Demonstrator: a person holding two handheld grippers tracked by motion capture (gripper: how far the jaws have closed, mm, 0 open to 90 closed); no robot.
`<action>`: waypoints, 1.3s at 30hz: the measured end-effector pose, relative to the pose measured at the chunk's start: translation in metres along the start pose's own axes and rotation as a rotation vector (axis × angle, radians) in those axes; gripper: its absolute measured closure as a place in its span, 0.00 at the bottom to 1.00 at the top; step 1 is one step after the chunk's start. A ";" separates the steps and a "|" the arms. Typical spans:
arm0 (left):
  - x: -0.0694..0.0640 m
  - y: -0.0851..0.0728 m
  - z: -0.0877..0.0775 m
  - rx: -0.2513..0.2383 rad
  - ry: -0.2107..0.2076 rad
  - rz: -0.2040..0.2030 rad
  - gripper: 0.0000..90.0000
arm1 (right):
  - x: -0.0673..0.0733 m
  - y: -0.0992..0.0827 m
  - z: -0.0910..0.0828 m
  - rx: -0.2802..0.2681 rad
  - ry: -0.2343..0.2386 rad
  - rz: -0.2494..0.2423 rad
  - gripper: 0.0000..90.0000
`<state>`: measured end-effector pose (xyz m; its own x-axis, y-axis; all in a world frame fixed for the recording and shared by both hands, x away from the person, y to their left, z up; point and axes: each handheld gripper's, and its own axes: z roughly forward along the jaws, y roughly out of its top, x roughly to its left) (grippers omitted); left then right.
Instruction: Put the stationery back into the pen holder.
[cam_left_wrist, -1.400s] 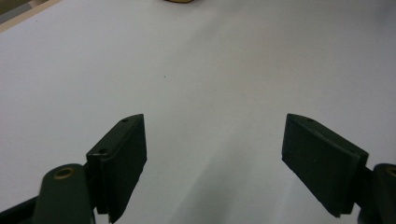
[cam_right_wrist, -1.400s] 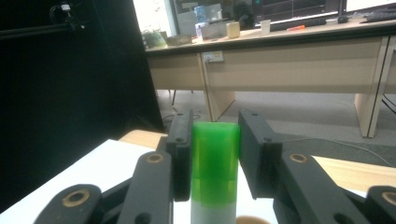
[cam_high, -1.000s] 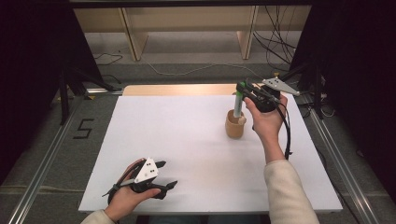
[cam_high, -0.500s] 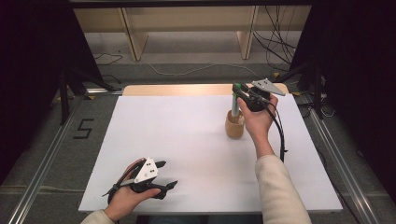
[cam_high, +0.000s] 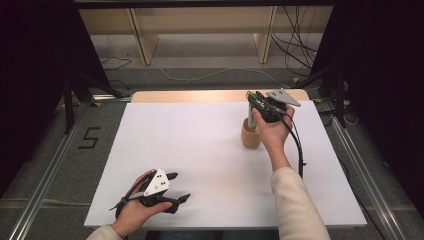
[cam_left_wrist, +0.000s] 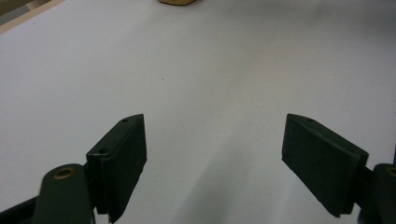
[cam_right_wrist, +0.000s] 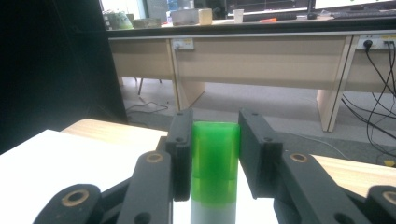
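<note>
Looking down from the high view, the right gripper (cam_high: 256, 99) sits at the far right of the white table (cam_high: 200, 150), clamped on a marker (cam_high: 250, 112) that stands upright in a wooden cup (cam_high: 249, 135). The marker's lower end goes down inside the cup, which stands on the table just ahead of the right hand (cam_high: 272, 132). Near the front left edge, the left gripper (cam_high: 177, 187) lies low over the table in the left hand (cam_high: 135, 212), well apart from the cup, its jaws spread with nothing between them.

From the left gripper view, the two black jaws stand wide apart over bare white surface, and a sliver of the cup (cam_left_wrist: 176, 2) peeks in at the top edge, far ahead.

From the right gripper view comes what the high view cannot give: the marker (cam_right_wrist: 214, 172) has a bright green cap over a pale grey body, and both jaws press its cap from either side. Behind it are a desk (cam_right_wrist: 261, 56) and cables (cam_right_wrist: 373, 107) on the floor, while the cup is hidden below the frame
</note>
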<state>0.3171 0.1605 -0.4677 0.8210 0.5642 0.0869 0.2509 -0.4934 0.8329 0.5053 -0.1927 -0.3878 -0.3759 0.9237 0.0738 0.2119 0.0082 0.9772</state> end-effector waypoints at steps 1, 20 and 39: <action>0.000 0.000 0.000 0.000 0.000 0.000 0.24 | 0.000 -0.001 0.000 0.004 -0.002 -0.003 0.75; 0.000 0.000 0.000 0.002 -0.002 0.005 0.24 | 0.000 -0.024 0.006 0.069 -0.009 -0.022 0.75; 0.000 0.000 0.000 -0.001 -0.001 0.002 0.24 | 0.003 -0.033 0.010 0.167 -0.028 -0.063 0.74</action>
<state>0.3169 0.1603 -0.4675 0.8222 0.5624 0.0881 0.2486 -0.4939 0.8332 0.5061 -0.1868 -0.4221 -0.3684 0.9297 0.0061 0.3367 0.1273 0.9330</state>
